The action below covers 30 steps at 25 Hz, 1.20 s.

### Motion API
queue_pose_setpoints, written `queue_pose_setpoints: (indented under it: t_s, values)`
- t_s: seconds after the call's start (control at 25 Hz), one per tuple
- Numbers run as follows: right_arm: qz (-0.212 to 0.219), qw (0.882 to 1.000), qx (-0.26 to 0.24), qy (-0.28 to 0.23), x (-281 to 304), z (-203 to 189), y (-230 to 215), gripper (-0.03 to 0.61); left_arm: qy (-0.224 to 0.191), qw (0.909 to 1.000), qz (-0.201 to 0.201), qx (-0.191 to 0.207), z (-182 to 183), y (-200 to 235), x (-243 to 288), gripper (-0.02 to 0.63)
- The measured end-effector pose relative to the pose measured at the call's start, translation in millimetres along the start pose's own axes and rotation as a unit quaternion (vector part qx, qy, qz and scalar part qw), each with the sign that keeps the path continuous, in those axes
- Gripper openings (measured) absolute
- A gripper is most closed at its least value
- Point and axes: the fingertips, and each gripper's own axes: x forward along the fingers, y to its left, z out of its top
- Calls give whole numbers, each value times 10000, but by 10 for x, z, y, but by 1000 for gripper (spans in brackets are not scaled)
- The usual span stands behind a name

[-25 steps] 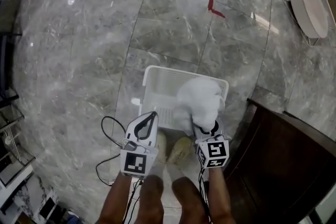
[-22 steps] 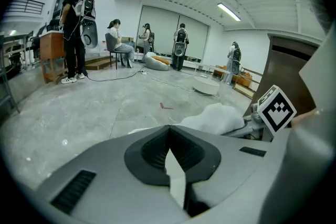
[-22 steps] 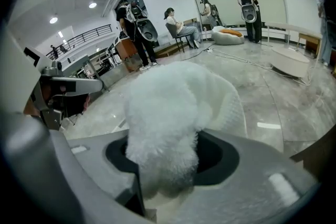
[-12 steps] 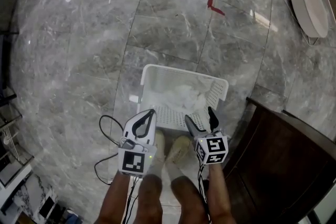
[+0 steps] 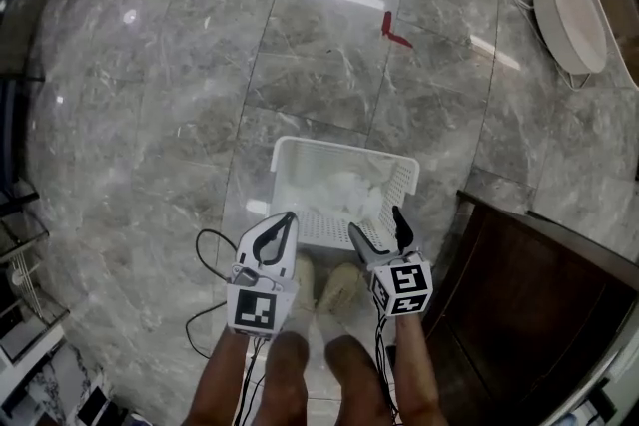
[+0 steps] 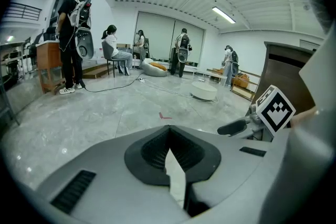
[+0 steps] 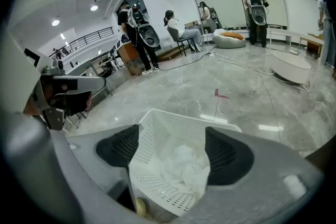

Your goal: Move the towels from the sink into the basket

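Observation:
A white perforated basket (image 5: 394, 177) stands on the marble floor in the head view, with white towels (image 5: 347, 190) lying crumpled inside it. My right gripper (image 5: 376, 226) hovers above the basket's near edge. Its jaws have just been opening and stand apart with nothing between them. Through them, the right gripper view shows the basket (image 7: 157, 131) and the towels (image 7: 181, 165) below my right gripper (image 7: 170, 157). My left gripper (image 5: 283, 226) hangs beside the basket's near left corner, shut and empty. In its own view the left gripper (image 6: 169, 140) has its pads touching. No sink is in view.
A dark wooden cabinet (image 5: 539, 299) rises at the right of the basket. The person's feet (image 5: 341, 284) stand just behind it, and a black cable (image 5: 203, 259) loops at the left. A round white stand (image 5: 571, 20) and a red mark (image 5: 392, 27) lie farther off.
A second ago my right gripper held a white towel over the basket; it has let go, and the towel lies in the basket. Both grippers have lifted slightly.

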Motion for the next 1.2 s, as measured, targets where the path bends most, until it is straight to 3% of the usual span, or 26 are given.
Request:
queue_pose_setpoints:
  t_s: [0.2, 0.4, 0.6, 1.2]
  values:
    - [-47, 9997, -110, -208, -350, 458, 143, 383, -196, 9996, -46, 173, 474, -51, -245, 9]
    - [-111, 9990, -165, -409, -857, 965, 292, 325, -365, 9988, -125, 307, 981, -199, -612, 9]
    - [-259, 9962, -333, -765, -1492, 1597, 407, 264, -584, 9945, -203, 851, 1550, -350, -1037, 9]
    - [-702, 9786, -594, -1839, -3691, 3312, 993, 149, -1348, 9824, -319, 1252, 3517, -1168, -2544, 9]
